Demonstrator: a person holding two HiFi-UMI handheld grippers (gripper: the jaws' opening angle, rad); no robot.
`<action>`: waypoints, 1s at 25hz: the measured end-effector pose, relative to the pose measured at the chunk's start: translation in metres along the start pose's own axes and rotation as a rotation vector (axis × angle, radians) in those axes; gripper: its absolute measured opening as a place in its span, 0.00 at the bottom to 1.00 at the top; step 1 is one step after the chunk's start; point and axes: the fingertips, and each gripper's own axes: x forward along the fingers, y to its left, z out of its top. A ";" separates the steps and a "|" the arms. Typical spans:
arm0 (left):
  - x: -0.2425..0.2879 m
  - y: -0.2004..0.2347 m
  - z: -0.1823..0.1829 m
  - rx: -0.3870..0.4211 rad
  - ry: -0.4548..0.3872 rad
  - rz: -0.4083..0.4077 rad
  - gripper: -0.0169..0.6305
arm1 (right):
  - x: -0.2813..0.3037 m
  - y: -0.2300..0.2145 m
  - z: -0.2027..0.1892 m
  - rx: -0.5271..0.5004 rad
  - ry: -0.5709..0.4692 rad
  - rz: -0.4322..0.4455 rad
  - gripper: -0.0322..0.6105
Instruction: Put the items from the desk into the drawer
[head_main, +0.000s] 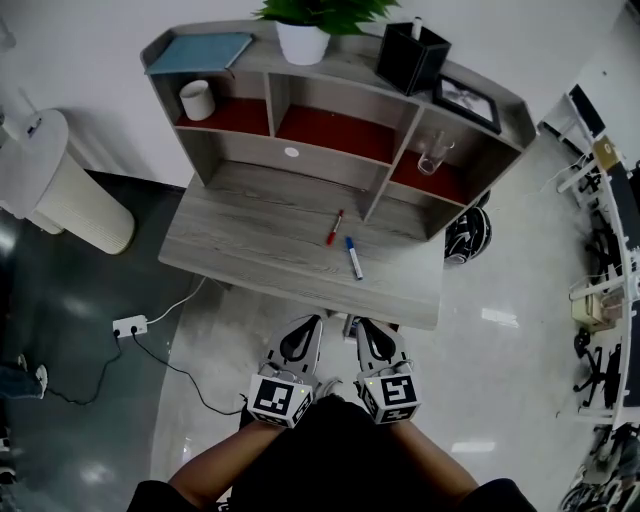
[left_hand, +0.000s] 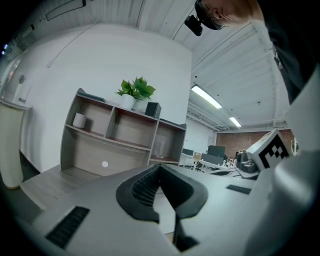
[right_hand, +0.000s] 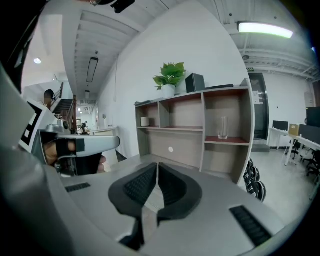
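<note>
Status: my left gripper (head_main: 308, 330) and right gripper (head_main: 368, 332) are both closed and empty, in front of the grey wooden desk (head_main: 250, 235). The slim red pen (head_main: 334, 227) and blue pen (head_main: 353, 257) lie mid-desk. Risk: an approach with the jaws closed may roll them away.

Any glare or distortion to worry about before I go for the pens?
Head view: sharp; red pen and blue pen clear, small glare on the floor. Left gripper view: heavy fisheye bend, dark corners. Right gripper view: same bend, ceiling light blown out.
</note>
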 end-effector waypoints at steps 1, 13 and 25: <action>0.000 0.010 0.001 0.008 0.007 -0.001 0.05 | 0.010 0.002 0.001 0.003 0.013 -0.005 0.09; 0.009 0.111 0.027 0.012 0.004 -0.060 0.05 | 0.126 0.023 0.002 0.004 0.109 -0.146 0.09; 0.033 0.175 0.017 -0.002 0.039 -0.038 0.05 | 0.214 -0.026 -0.036 0.071 0.246 -0.226 0.09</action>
